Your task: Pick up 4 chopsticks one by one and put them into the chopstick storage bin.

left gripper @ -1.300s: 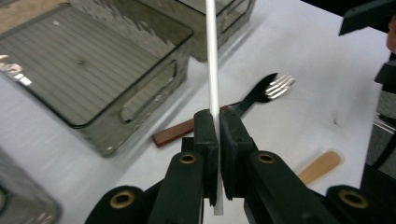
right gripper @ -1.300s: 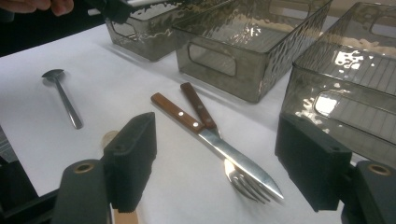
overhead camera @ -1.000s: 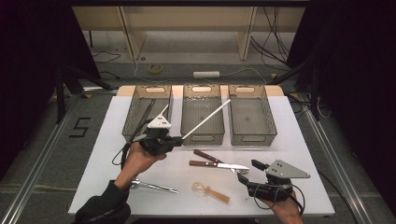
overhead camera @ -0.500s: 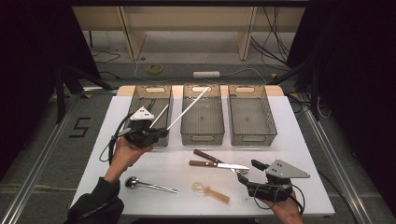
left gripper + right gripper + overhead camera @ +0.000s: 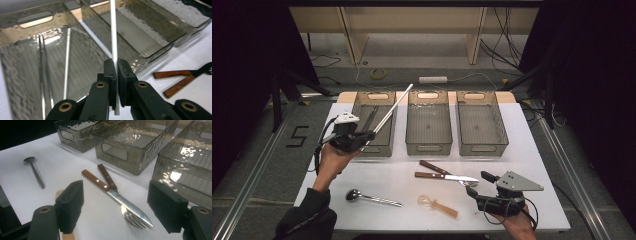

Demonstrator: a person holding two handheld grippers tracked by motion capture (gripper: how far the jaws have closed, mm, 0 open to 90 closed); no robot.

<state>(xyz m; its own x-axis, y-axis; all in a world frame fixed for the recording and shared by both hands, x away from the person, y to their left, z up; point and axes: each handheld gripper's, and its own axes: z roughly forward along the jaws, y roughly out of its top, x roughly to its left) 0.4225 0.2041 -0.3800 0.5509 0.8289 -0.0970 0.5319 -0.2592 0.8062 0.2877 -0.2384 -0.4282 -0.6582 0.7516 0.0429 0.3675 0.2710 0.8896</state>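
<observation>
Jaws of the left gripper clamp a long white plastic chopstick, slanting over the leftmost smoked-plastic bin; likely next, lowering it inside. Right gripper jaws stand apart

This is looking like a lab or recording studio set up for handling trials, not a home kitchen. A white table is standing alone on a grey floor, and dark curtains are hanging on both sides of it. Behind the table, cables and a white power strip are lying on the floor beside a roll of tape, under a plain wooden bench. Left of the table, a number five is marking the floor next to a metal rail. Three identical smoked-plastic bins are sitting in a neat row along the table's far edge.
</observation>
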